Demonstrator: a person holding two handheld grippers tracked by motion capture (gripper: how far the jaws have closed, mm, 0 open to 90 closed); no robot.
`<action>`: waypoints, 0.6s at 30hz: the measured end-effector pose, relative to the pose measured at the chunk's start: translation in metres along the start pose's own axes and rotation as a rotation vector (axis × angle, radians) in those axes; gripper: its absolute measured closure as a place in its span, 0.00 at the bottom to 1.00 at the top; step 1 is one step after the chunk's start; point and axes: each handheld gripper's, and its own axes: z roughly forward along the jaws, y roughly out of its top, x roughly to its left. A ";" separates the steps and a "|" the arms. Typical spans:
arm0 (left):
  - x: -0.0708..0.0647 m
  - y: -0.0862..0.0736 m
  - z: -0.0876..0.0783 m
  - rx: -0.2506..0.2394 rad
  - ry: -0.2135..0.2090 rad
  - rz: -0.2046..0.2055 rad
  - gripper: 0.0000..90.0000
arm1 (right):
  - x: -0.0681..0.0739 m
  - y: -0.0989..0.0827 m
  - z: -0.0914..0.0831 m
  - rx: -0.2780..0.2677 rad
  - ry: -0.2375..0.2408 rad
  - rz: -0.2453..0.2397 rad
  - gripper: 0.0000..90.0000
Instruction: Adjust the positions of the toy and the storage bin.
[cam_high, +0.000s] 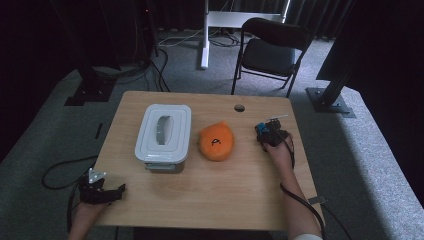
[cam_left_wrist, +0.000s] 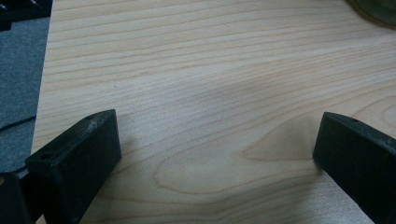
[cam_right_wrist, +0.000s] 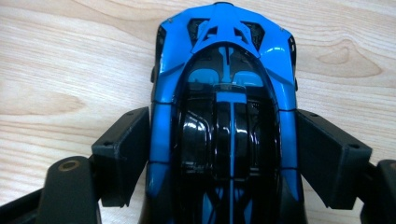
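A blue and black toy car (cam_right_wrist: 224, 116) sits low over the wooden table (cam_right_wrist: 56, 60), nose pointing away from the camera. My right gripper (cam_right_wrist: 223, 140) straddles it, both black pads lying flush against its flanks. In the high view the car (cam_high: 262, 129) and right gripper (cam_high: 270, 134) are at the table's right side, right of an orange plush toy (cam_high: 216, 141). My left gripper (cam_high: 116, 190) rests by the table's front left corner. Its jaws stand wide apart in the left gripper view (cam_left_wrist: 217, 140), with bare wood between them.
A white lidded box (cam_high: 164, 132) stands left of the plush toy. A round cable hole (cam_high: 239, 107) is near the table's far edge. A black folding chair (cam_high: 272, 50) stands beyond the table. Cables trail from both grippers over the front edge.
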 end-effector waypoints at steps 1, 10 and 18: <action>0.000 0.000 0.000 0.000 0.000 0.000 0.01 | 0.000 0.000 0.000 0.000 -0.001 -0.001 0.24; 0.000 0.000 0.000 0.000 0.000 0.000 0.01 | -0.007 0.003 0.002 0.035 0.042 0.012 0.23; 0.000 0.000 0.000 0.000 0.000 0.000 0.01 | -0.006 0.000 0.000 0.019 0.043 0.008 0.28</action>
